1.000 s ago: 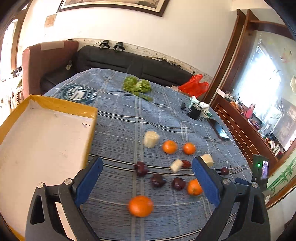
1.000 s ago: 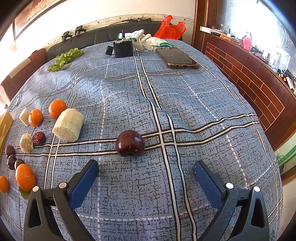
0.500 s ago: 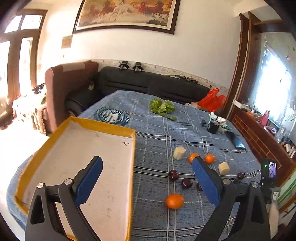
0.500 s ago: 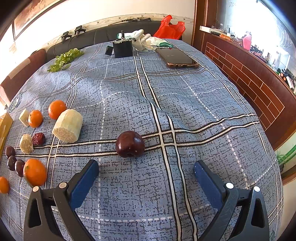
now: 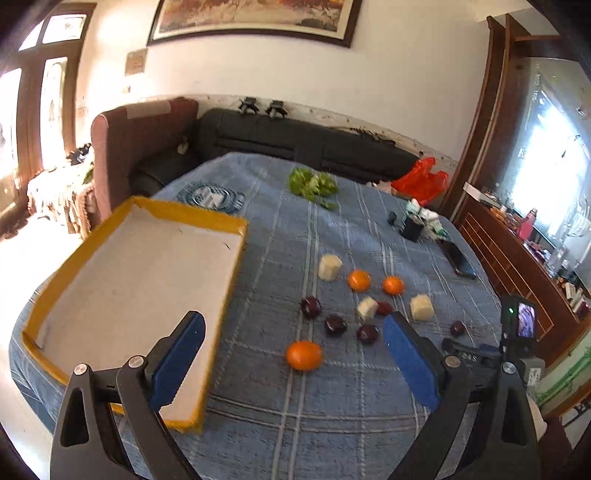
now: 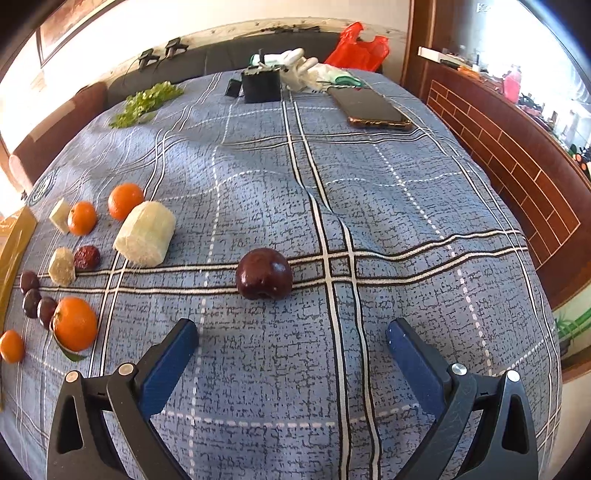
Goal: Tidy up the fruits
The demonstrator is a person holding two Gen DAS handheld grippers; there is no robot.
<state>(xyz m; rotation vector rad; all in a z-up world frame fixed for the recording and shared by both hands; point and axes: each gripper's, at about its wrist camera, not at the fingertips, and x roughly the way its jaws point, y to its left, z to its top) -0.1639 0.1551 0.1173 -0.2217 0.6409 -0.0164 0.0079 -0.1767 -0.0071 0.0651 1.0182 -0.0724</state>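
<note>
Writing: a round crest [image 5: 211,196] printed on the blue cloth [image 6: 369,184], its lettering too small to read; small letters on the dark body beside the right finger in the left view, blurred.

Against half a second ago: the left view sits lower and nearer, with the tray [image 5: 55,295] larger and the fruit closer in; the picture on the wall [image 5: 255,18] is cut off at the top. Right view unchanged, apple in the same spot.

Left gripper [image 5: 293,363] hovers above the near table edge, blue fingers [image 5: 177,358] spread wide, nothing between them; left finger over the tray's corner. An orange [image 5: 303,355] lies on the cloth between the tips, further off. Beyond it dark plums [image 5: 335,325], two more oranges [image 5: 359,280], pale cut chunks [image 5: 330,266].

Right gripper [image 6: 291,352] held low and level, fingers spread wide, empty. A dark red apple [image 6: 264,273] sits on the cloth just ahead of the tips, centred, apart from both. Phone [image 6: 369,108] and greens [image 6: 146,101] at the far end
</note>
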